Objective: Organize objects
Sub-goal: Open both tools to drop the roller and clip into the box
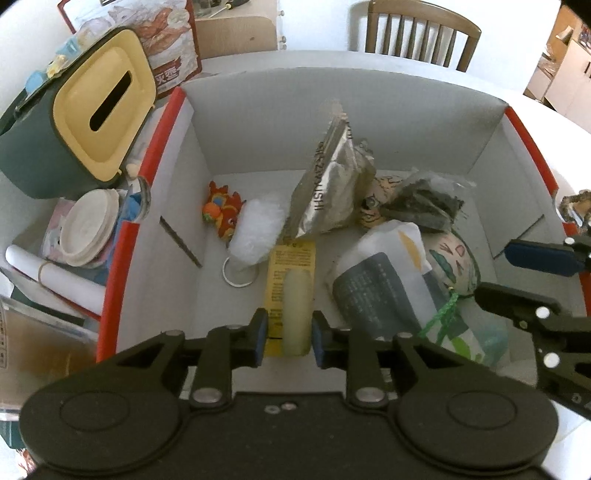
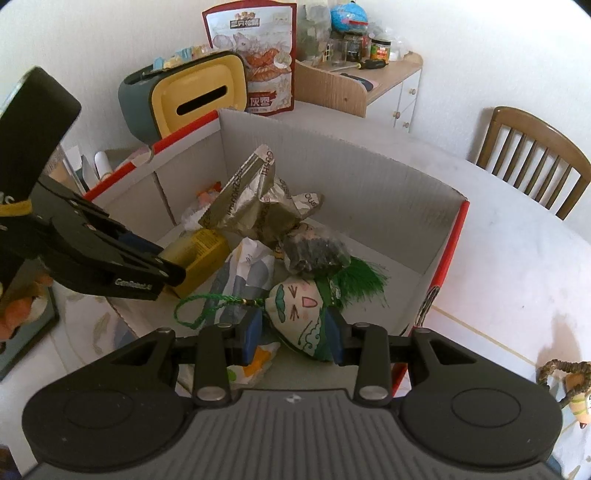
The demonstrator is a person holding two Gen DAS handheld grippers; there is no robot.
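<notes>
— Where are the two grippers?

— Both reach into the cardboard box (image 1: 236, 122). The left gripper (image 1: 289, 334) comes in level over the near wall, its blue pads clenched on a yellow packet (image 1: 291, 291) that lies on the box floor. The right gripper (image 2: 293, 332) sits at the box's right side, tilted down, grasping a small cloth sachet (image 2: 299, 314) painted with a face.

— Anything in the way?

— Plenty. A green cord (image 2: 207, 301) loops off the sachet toward the left gripper, and its green tassel (image 2: 365, 277) fans out behind. A white and grey bag (image 1: 388, 291) lies between the packet and the sachet. Deeper in the box a crumpled silver pouch (image 1: 328, 184) stands upright, with a dark wrapped lump (image 1: 421, 206) beside it, a white fluffy thing (image 1: 258, 229) and a red toy (image 1: 221, 214).

— Outside the box?

— A green and yellow tissue holder (image 1: 85, 114) just left of it, and a wooden chair (image 1: 421, 33) behind.
</notes>
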